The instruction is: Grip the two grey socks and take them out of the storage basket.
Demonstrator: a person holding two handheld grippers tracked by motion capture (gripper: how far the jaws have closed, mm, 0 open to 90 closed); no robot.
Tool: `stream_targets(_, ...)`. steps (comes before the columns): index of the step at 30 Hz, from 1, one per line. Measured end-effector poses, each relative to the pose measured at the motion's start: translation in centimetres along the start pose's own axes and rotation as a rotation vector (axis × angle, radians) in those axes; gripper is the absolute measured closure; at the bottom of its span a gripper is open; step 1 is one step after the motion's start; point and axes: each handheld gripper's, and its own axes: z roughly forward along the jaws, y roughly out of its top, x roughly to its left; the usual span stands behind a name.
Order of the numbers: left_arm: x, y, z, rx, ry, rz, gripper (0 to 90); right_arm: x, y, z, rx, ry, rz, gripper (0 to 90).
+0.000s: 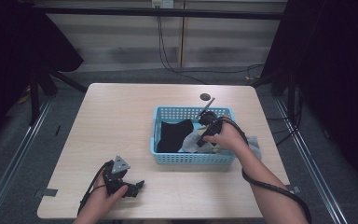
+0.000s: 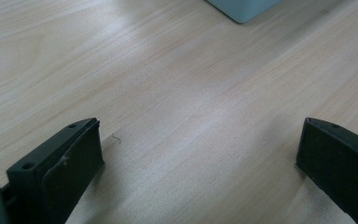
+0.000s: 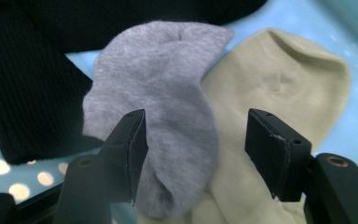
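A light-blue basket stands right of the table's middle. In it lie a black sock, a grey sock and a cream sock. My right gripper hangs low over the basket floor, open, its jaws straddling the lower part of the grey sock and the edge of the cream one without pressing them. From above, the right gripper is inside the basket's right half, beside the black sock. My left gripper rests at the table's front left. Its jaws are open over bare wood.
A corner of the basket shows far ahead of the left gripper. A pale cloth lies just outside the basket's right end. A dark round spot sits near the table's far edge. Black stands and cables flank the table.
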Motion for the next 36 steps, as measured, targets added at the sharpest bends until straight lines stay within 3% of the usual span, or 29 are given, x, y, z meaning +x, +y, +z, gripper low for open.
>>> stream_targets(3, 0.0, 0.0, 0.0, 0.000, 0.000, -0.001, 0.0, 0.1, 0.1, 0.4, 0.005, 0.013, -0.005, 43.0)
stream_targets(4, 0.0, 0.0, 0.0, -0.001, 0.000, -0.001, 0.0, 0.1, 0.2, 0.7, 0.005, 0.039, -0.010, 49.2)
stream_targets(6, 0.0, 0.0, 0.0, 0.000, 0.000, -0.001, 0.0, 0.3, 0.3, 0.8, 0.014, 0.038, -0.010, 52.5)
stream_targets(7, 0.0, 0.0, 0.0, 0.000, 0.000, -0.001, 0.0, 0.5, 0.3, 0.8, 0.027, 0.011, -0.033, 67.0)
stream_targets(10, 0.0, 0.0, 0.0, 0.000, 0.000, 0.000, 0.0, 0.6, 0.3, 0.8, 0.028, 0.025, -0.050, 71.6)
stream_targets(11, 0.0, 0.0, 0.0, 0.000, 0.000, -0.001, 0.0, 0.7, 0.3, 0.6, 0.046, 0.025, -0.064, 78.7)
stream_targets(14, 0.0, 0.0, 0.0, 0.000, 0.000, -0.001, 0.0, 0.8, 0.3, 0.1, 0.064, 0.040, -0.079, 85.6)
stream_targets(22, 0.0, 0.0, 0.0, -0.001, 0.000, 0.000, 0.0, 0.9, 0.4, -0.8, 0.071, 0.050, -0.101, 88.0)
stream_targets(36, 0.0, 0.0, 0.0, -0.001, 0.001, 0.003, 0.0, 0.4, 0.3, -2.3, 0.067, 0.037, -0.096, 88.0)
